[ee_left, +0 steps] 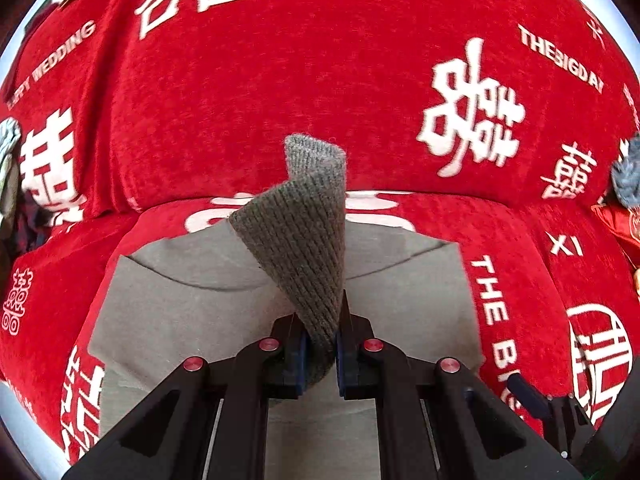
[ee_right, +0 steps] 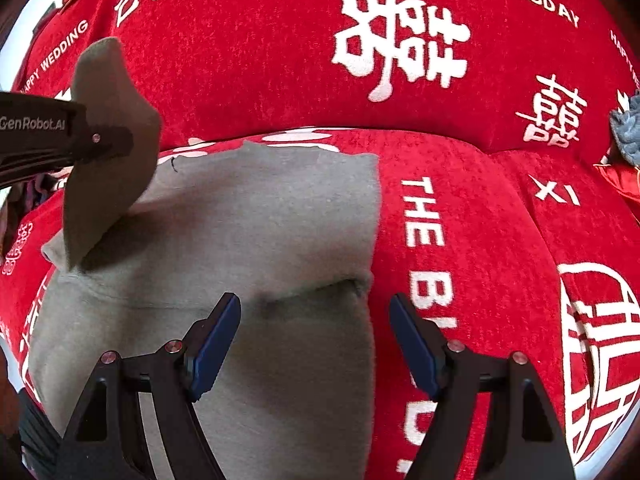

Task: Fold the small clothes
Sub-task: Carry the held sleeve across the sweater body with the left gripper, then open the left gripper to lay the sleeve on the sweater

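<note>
A small grey garment lies flat on a red sofa seat; it also shows in the right wrist view. My left gripper is shut on its ribbed grey cuff, which stands up lifted above the rest of the cloth. In the right wrist view the left gripper holds that lifted flap at the left. My right gripper is open and empty, hovering over the garment's near right part, close to its right edge.
The red sofa cover with white characters and lettering forms the seat and backrest. A grey-blue cloth lies at the far right, also seen in the right wrist view. More clothing sits at the left edge.
</note>
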### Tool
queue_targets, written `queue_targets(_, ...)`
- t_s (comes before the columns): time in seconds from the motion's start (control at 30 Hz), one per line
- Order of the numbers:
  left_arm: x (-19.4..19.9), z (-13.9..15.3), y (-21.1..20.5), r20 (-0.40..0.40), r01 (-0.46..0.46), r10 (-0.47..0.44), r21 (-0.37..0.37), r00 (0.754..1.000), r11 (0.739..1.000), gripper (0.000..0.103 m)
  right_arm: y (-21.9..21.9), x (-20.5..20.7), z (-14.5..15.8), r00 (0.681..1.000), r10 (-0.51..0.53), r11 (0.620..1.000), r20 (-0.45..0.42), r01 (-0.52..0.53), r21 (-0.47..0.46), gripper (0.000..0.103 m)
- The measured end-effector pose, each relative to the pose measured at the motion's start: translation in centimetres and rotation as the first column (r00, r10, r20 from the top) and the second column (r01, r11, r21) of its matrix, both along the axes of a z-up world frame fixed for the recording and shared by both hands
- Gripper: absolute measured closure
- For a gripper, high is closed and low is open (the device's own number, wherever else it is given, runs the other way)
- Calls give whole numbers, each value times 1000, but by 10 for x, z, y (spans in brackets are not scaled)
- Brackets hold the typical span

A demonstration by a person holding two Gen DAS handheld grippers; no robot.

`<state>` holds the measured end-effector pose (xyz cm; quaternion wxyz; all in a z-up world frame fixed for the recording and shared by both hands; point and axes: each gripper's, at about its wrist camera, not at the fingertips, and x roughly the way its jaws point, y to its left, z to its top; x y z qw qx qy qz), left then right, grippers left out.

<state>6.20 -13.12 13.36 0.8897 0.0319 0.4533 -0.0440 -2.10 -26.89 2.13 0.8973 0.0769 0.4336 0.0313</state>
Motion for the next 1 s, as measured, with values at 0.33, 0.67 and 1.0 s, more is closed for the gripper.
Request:
queue_targets(0.33,-6,-20,-46,-46,64,-63,33,997,997,91,-30,-9,-14,999,-42,999,-3,42,23,24)
queue_targets(0.67,3,-53,-65,-128,100,-99,2,987,995,91,-46,-14,-19,998,-63,997,-6,63,39,24)
queue_targets(1.0,11,-75,-66,-164,139,-147,-62,975,988,90,-57,-16,-28,996,-84,995,-21,85,49,24)
